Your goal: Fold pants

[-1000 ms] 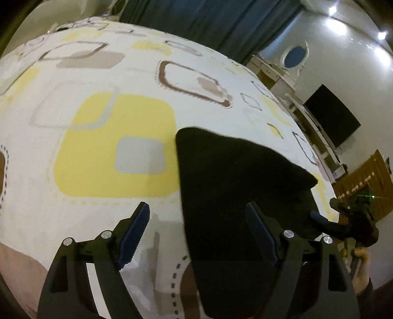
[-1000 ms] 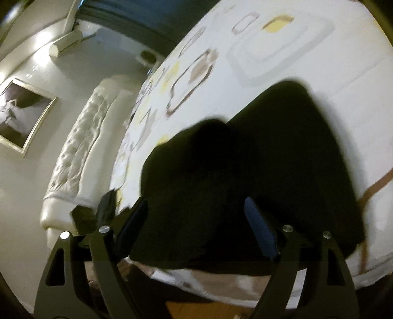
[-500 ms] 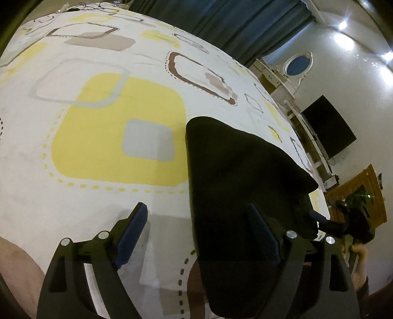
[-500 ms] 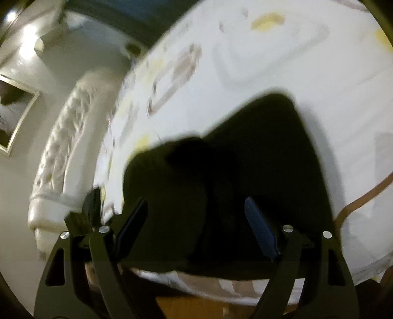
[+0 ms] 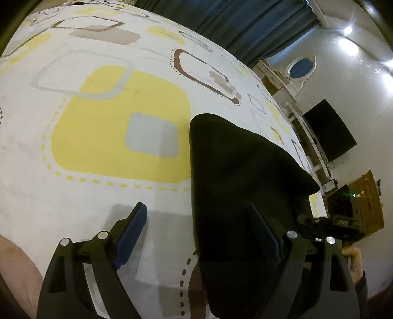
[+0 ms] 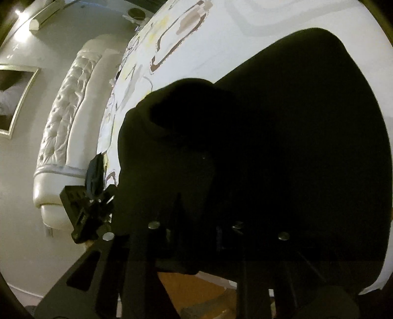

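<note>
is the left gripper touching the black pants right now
Cannot tell. In the left wrist view the left gripper is open, one finger over bare sheet, the other overlapping the black pants; black on black hides any contact.

A patterned bedsheet (image 5: 103, 137) fills the frame's left; dark blue curtains (image 5: 245, 27) hang at top, a television (image 5: 329, 130) sits right. A tufted headboard (image 6: 66, 117) stands left.

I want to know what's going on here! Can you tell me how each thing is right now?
Black fabric pants: folded, lying flat at the bed's edge.
Left gripper: open, one finger over the pants.
Right gripper: shut on the pants.
White patterned bedsheet: spread smooth.
Dark blue curtains: drawn shut.
</note>
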`<state>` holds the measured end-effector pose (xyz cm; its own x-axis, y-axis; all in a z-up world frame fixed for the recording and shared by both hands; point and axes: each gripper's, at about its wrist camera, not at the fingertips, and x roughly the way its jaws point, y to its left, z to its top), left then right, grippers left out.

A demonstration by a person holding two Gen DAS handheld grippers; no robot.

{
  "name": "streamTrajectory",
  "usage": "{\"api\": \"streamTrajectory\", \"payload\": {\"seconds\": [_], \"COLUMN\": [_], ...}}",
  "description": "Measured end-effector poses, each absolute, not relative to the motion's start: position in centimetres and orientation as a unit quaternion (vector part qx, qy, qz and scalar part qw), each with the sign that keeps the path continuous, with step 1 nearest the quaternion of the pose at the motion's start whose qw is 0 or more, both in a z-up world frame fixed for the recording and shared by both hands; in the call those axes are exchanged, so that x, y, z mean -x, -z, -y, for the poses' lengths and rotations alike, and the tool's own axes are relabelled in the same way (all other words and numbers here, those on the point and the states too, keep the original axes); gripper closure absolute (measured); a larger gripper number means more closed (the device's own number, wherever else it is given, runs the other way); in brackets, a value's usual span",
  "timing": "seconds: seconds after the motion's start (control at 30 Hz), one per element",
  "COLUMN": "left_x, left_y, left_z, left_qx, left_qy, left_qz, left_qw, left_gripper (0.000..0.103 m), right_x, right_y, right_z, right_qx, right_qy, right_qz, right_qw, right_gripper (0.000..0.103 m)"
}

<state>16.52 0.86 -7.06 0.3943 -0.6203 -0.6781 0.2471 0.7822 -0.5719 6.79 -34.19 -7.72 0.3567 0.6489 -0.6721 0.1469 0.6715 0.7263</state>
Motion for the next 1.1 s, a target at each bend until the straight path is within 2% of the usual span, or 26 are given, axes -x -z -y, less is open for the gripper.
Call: {"api": "streamTrajectory", "payload": {"seconds": [0.13, 0.4, 0.73, 1.1], "left_x": [-16.4, -16.4, -15.9, -15.8], "left_y": [7.0, 6.2, 5.7, 6.0], "left_z": [-0.8, 0.1, 3.1, 4.8], "left_qx": [0.192, 0.169, 0.131, 0.103], "left_qy": [0.266, 0.272, 0.288, 0.281], "left_qz": [-0.482, -0.482, -0.483, -0.489], "left_qw": [0.813, 0.816, 0.816, 0.819], "left_gripper": [0.020, 0.020, 0.020, 0.020], "right_x": [-6.2, -5.1, -3.8, -3.7], "right_y": [5.7, 2.5, 3.6, 7.2], "right_z": [34.4, 37.2, 40.8, 42.7], "right_qx": [-0.361, -0.341, -0.344, -0.383], "right_qy": [-0.171, -0.153, -0.110, -0.109], "right_qz": [-0.511, -0.477, -0.476, -0.478], "right_qw": [0.761, 0.795, 0.802, 0.783], "right_gripper": [0.090, 0.092, 0.092, 0.092]}}
